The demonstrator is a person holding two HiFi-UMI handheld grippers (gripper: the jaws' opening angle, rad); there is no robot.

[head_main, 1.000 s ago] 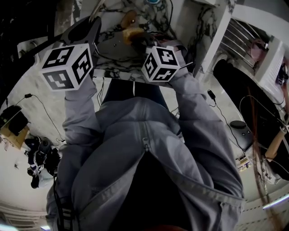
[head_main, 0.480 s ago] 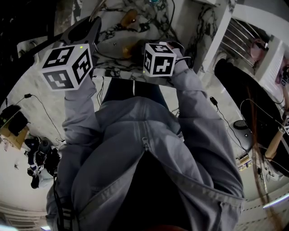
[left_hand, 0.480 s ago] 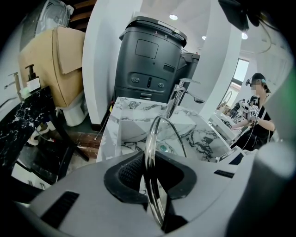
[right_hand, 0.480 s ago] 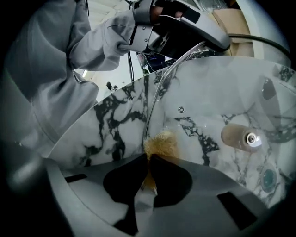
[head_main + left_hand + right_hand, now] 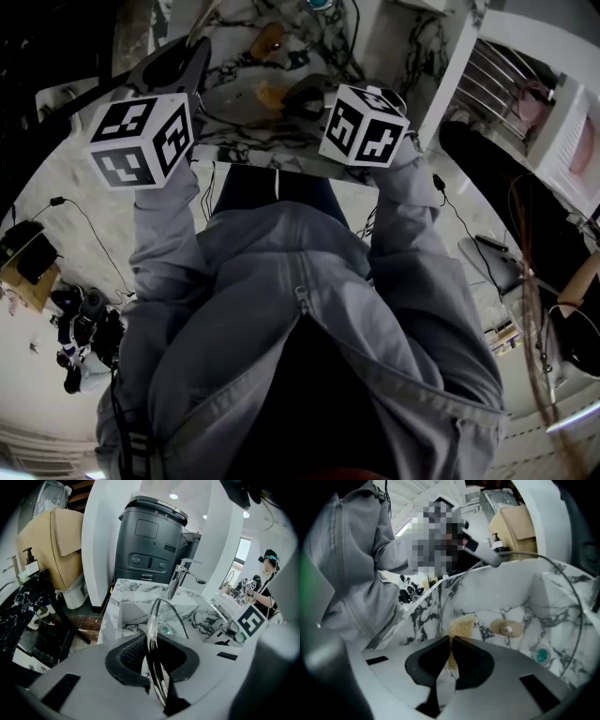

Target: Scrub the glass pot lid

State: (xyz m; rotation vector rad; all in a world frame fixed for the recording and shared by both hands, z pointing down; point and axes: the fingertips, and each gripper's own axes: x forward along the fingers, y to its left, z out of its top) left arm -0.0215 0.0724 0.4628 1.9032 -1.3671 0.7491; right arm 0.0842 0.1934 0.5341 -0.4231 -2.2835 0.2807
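Observation:
The glass pot lid (image 5: 151, 620) stands edge-on over the marble sink (image 5: 140, 606), and my left gripper (image 5: 151, 641) is shut on its metal rim. In the right gripper view the lid (image 5: 562, 602) is a clear disc with a tan knob (image 5: 506, 628) at its middle. My right gripper (image 5: 451, 641) is shut on a yellow scouring sponge (image 5: 461, 626), whose tip lies at the lid's glass near the rim. In the head view the lid (image 5: 234, 103) and the sponge (image 5: 272, 94) show between the two marker cubes.
A chrome faucet (image 5: 180, 576) rises behind the sink, whose drain (image 5: 541, 656) is teal. A tall black machine (image 5: 150, 536) and a cardboard box (image 5: 51, 545) stand beyond it. My grey jacket (image 5: 300, 309) fills the lower head view. Cables lie on the floor (image 5: 56, 281).
My right gripper has swung to the right and slightly up with the sponge, and its cube has turned. The left gripper and the lid have stayed in place.

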